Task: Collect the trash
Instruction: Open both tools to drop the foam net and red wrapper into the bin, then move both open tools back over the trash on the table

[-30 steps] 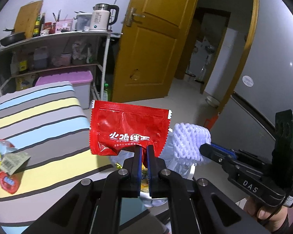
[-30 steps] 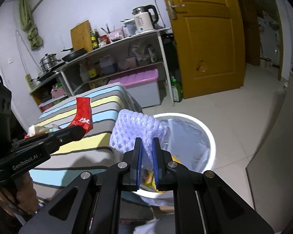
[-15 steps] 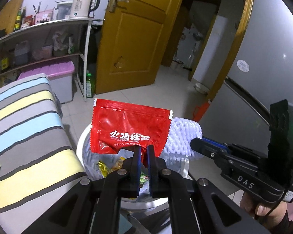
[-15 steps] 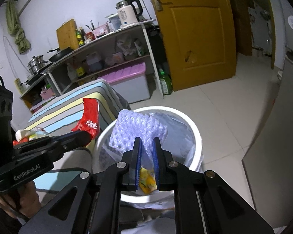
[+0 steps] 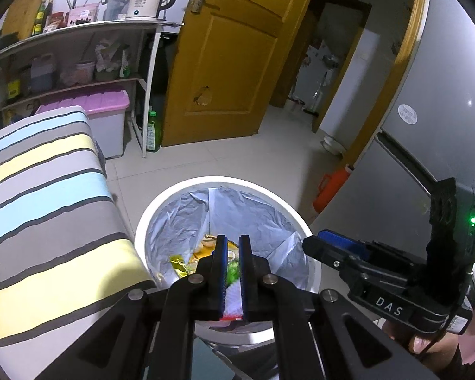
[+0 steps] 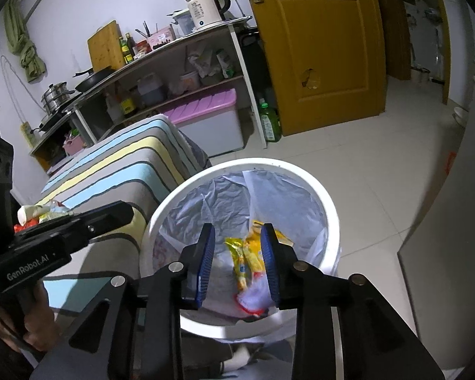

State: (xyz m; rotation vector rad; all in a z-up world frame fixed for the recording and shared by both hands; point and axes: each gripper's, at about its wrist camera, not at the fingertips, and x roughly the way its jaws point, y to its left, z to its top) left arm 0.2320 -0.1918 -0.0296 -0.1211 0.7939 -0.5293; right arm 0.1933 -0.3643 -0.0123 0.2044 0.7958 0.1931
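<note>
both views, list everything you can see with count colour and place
bin: 1, white with grey liner, on floor beside the bed
trash: several pieces, yellow, white and red, inside the bin
bed: 1, blue, yellow and grey stripes, left of the bin
wrappers: a few, white, yellow, red, on the bed
kettle: 1, white, shelf top
box: 1, pink lid, under the shelf
bottle: 1, green, by the door
door: 1, brown, behind
left tool: black, narrowly open, above the bin
right tool: black, open, above the bin

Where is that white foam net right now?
It lies inside the white bin, low in the right wrist view: the foam net sits beside yellow wrappers, below the right gripper.
</note>
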